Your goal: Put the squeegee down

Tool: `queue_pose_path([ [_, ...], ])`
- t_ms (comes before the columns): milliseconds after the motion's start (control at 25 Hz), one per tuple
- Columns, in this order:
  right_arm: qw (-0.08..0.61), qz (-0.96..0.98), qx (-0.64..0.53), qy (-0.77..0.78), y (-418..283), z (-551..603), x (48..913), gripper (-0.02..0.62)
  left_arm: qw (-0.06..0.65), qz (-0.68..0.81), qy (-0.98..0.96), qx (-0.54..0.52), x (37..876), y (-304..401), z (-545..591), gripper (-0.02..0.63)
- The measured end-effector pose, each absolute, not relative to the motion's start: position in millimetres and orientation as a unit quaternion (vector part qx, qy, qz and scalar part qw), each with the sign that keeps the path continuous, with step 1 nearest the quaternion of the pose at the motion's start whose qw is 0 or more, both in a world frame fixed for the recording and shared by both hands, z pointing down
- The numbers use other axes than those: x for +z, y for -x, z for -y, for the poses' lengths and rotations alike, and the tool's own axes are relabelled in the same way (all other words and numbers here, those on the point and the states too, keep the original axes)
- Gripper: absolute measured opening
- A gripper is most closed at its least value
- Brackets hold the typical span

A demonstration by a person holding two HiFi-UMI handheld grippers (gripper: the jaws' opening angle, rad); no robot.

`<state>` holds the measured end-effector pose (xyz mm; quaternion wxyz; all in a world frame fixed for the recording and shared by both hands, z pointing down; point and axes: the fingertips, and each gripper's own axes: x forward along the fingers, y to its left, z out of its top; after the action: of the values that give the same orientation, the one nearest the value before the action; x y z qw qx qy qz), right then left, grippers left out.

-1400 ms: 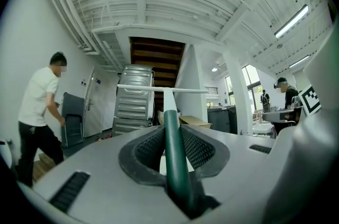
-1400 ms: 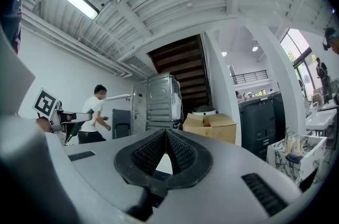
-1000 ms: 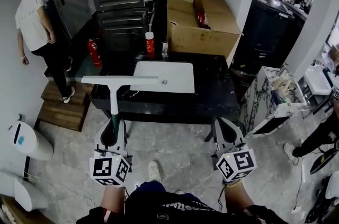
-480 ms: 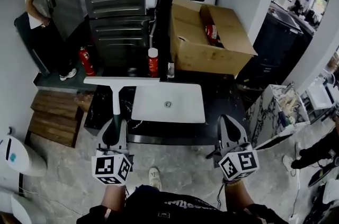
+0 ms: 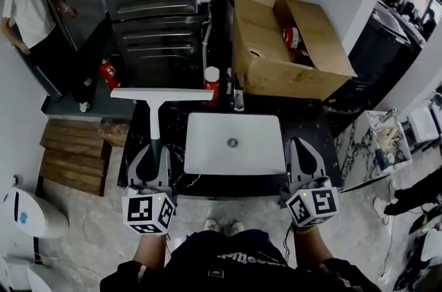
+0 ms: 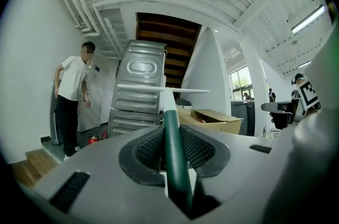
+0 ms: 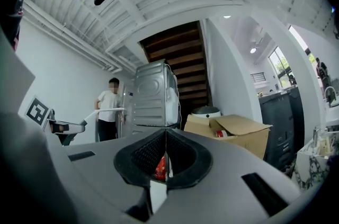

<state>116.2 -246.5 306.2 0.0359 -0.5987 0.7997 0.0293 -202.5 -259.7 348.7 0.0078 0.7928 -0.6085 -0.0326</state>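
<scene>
The squeegee (image 5: 155, 111) is clamped by its green handle in the left gripper (image 5: 151, 149), pointed level and straight ahead over the table (image 5: 307, 119) left of the sink (image 5: 233, 143), blade crosswise at the far end, while the right gripper (image 5: 302, 146) is seen closed on nothing.

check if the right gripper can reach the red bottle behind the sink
Probably yes: the right gripper is empty, fingers shut, with only the low sink between it and the red bottle.
</scene>
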Motion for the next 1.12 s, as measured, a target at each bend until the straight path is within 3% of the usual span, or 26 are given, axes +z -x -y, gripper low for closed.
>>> queue_pose_path([
  [360, 0.027, -0.823, 0.019, 0.567, -92, 288, 326, 0.038, 0.066, 0.628, -0.775, 0.008, 402, 205, 284, 0.1],
  [1120, -0.064, -0.853, -0.076, 0.512, -17, 352, 498, 0.038, 0.25, 0.659, -0.691, 0.16, 635, 242, 329, 0.1],
])
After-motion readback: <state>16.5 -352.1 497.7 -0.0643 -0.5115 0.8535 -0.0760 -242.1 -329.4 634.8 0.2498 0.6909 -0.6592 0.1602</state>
